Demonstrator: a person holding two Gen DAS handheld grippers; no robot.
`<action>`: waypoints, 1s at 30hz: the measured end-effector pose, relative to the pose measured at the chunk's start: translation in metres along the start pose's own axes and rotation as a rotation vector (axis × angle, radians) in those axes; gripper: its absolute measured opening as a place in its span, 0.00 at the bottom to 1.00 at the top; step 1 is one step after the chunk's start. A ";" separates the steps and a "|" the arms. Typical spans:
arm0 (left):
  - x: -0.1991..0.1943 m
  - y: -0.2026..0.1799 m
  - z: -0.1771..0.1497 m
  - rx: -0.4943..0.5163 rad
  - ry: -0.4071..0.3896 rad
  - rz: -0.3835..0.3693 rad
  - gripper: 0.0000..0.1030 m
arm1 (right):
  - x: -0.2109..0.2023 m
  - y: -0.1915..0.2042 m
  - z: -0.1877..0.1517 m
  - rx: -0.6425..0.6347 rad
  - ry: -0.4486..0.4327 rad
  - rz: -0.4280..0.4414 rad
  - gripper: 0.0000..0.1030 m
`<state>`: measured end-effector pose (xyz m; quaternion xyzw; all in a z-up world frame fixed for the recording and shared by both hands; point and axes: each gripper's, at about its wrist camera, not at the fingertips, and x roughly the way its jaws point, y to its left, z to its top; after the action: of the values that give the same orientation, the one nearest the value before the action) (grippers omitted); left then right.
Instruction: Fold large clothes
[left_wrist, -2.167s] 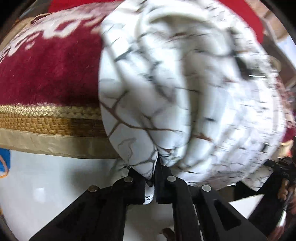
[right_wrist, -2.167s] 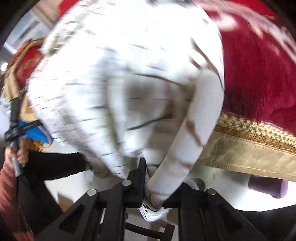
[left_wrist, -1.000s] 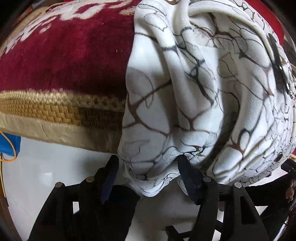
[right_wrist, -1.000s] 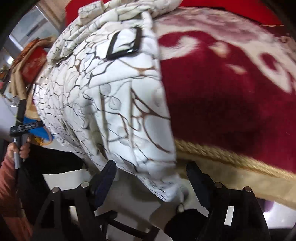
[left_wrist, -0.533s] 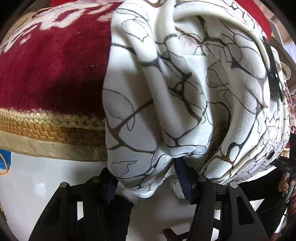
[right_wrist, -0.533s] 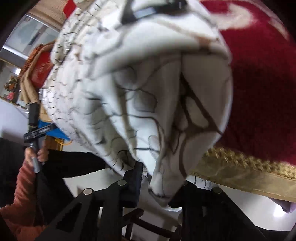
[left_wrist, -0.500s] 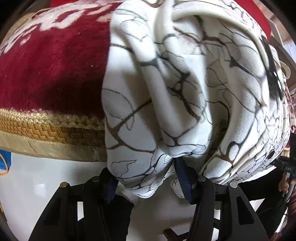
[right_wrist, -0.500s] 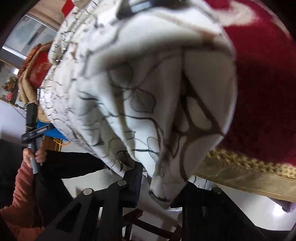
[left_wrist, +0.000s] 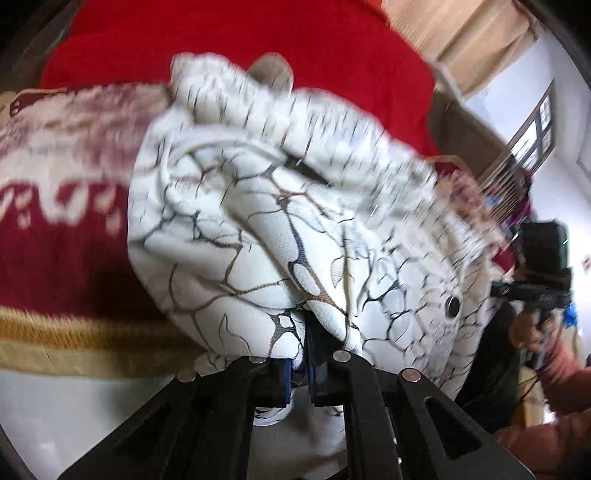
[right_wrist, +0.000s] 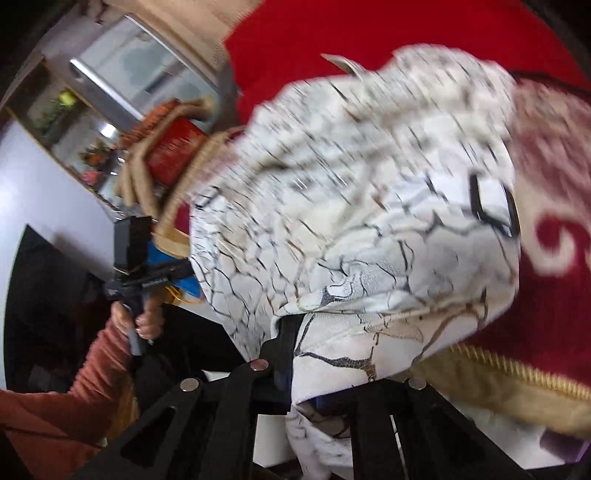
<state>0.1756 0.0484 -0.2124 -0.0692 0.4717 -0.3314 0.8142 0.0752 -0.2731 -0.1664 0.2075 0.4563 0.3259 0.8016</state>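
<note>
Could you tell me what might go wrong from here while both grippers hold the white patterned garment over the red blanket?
1. The left gripper pinches only a small bunch of the garment's edge, so the cloth may slip out when pulled.
2. The right gripper clamps several bunched layers, so the fold could set crooked.
3. The garment lies on the plush red blanket, which may drag along with it.

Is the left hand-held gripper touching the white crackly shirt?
Touching. In the left wrist view the left hand-held gripper has its jaws closed on a fold of the white shirt, with cloth pinched between them.
</note>
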 end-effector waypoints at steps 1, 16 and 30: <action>-0.004 0.001 0.009 -0.003 -0.017 -0.015 0.06 | -0.005 0.000 0.003 -0.010 -0.012 0.011 0.08; 0.001 0.079 0.207 -0.151 -0.184 -0.048 0.06 | -0.042 -0.043 0.175 0.209 -0.466 0.141 0.08; 0.083 0.177 0.216 -0.657 -0.250 -0.173 0.13 | 0.058 -0.233 0.241 0.851 -0.376 0.401 0.15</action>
<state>0.4633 0.0912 -0.2295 -0.4069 0.4421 -0.2186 0.7689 0.3834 -0.4034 -0.2274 0.6544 0.3478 0.2154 0.6359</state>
